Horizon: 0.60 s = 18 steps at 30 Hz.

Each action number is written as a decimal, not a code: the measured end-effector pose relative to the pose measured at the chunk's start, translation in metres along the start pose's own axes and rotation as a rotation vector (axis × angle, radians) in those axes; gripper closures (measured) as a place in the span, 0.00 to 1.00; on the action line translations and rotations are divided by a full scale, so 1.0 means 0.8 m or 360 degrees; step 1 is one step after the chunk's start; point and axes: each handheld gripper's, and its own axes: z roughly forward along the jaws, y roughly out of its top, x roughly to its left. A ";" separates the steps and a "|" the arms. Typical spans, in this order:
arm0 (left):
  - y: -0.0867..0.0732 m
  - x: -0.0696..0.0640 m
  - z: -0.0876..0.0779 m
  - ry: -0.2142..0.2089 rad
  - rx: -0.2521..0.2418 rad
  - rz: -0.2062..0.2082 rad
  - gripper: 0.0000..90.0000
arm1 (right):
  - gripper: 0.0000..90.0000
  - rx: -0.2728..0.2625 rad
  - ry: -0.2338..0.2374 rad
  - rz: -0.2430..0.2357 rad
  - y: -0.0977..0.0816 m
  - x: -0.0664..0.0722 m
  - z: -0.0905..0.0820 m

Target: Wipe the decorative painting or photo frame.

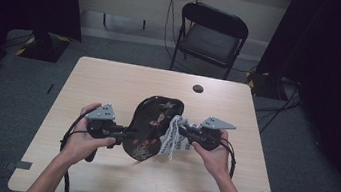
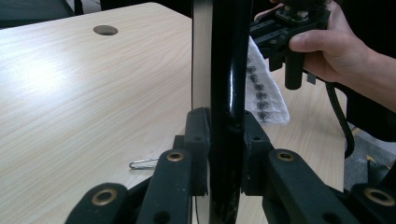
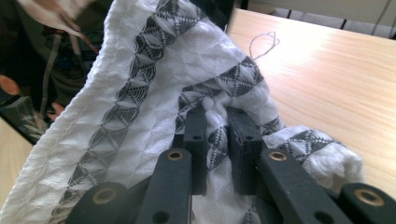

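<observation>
- One table (image 1: 110, 82), the largest thing: a pale wood-grain top with rounded corners and one round dark hole (image 1: 198, 88) near its 12 o'clock edge.
- One folding chair (image 1: 210, 37) stands beyond the table at 12 o'clock; it has a black padded seat and back on a thin metal frame.
- One tray (image 1: 151, 126), glossy black lacquer with a curved, lobed outline and painted flowers, sits at the centre of the table. It is tilted up on edge, and the left gripper view shows it as a thin dark rim (image 2: 228, 84) rising straight between the jaws.
- One cloth (image 1: 172, 137), white and crinkle-woven with dark bands of triangle pattern, hangs against the tray's 3 o'clock side. In the right gripper view its folds (image 3: 140, 116) bunch up over the jaws.
- Two grippers, each black with a grey three-cornered plate on top and a trailing cable, each held in one hand.
- The left gripper (image 1: 123, 132), at 9 o'clock of the tray, has its jaws narrow and clamped on the tray's edge, pads (image 2: 198, 140) pressing both faces.
- The right gripper (image 1: 184, 132), at 3 o'clock of the tray, has its jaws narrow and pinching a twisted fold of the cloth.
- One small metal paper clip (image 2: 144, 163) lies flat on the wood close to the left gripper.
</observation>
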 end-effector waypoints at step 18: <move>0.000 0.000 0.000 0.0001 -0.0007 -0.0005 0.86 | 0.88 -0.0026 0.0042 -0.0042 0.007 0.011 0.000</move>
